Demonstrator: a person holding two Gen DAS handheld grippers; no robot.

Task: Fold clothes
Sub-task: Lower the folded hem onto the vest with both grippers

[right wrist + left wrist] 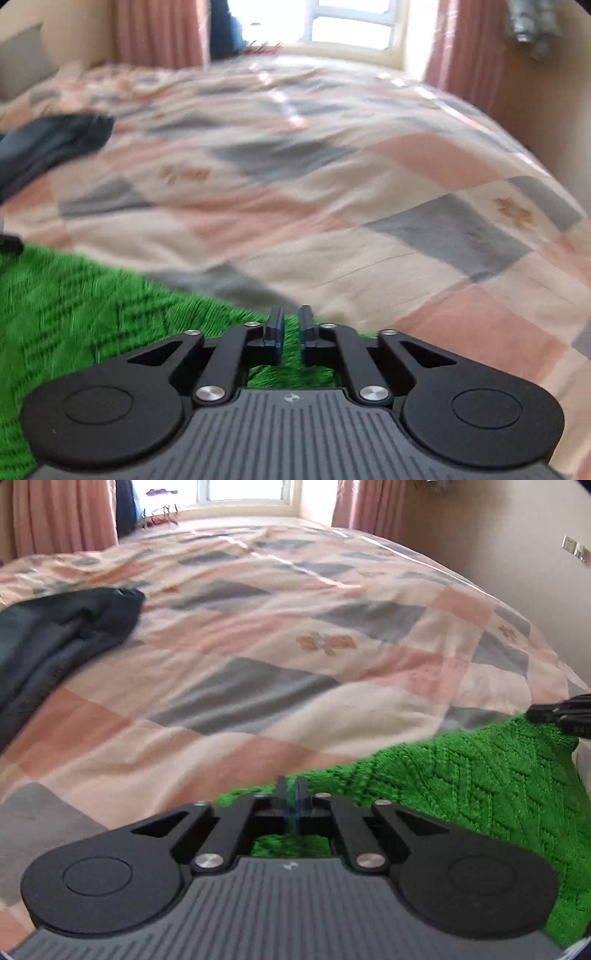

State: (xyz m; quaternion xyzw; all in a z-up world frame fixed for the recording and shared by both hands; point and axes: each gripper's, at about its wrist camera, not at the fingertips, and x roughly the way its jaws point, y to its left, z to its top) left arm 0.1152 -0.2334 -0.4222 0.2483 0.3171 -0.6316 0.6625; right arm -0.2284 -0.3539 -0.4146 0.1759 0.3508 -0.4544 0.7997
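The left gripper (291,794) pinches the near edge of the green knit sweater (480,775) with its jaws together, and most of the garment runs out of frame. The right gripper (290,326) shows a narrow gap with green knit in it, but motion blur hides whether it grips. A dark garment (55,635) lies cut off on the checked bedspread (277,646).

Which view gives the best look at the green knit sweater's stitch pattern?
The left wrist view. There the green knit sweater is sharp enough to show its cable-like stitches, stretched between the left gripper and the right gripper. The right wrist view shows the sweater too, but motion blur smears the texture.
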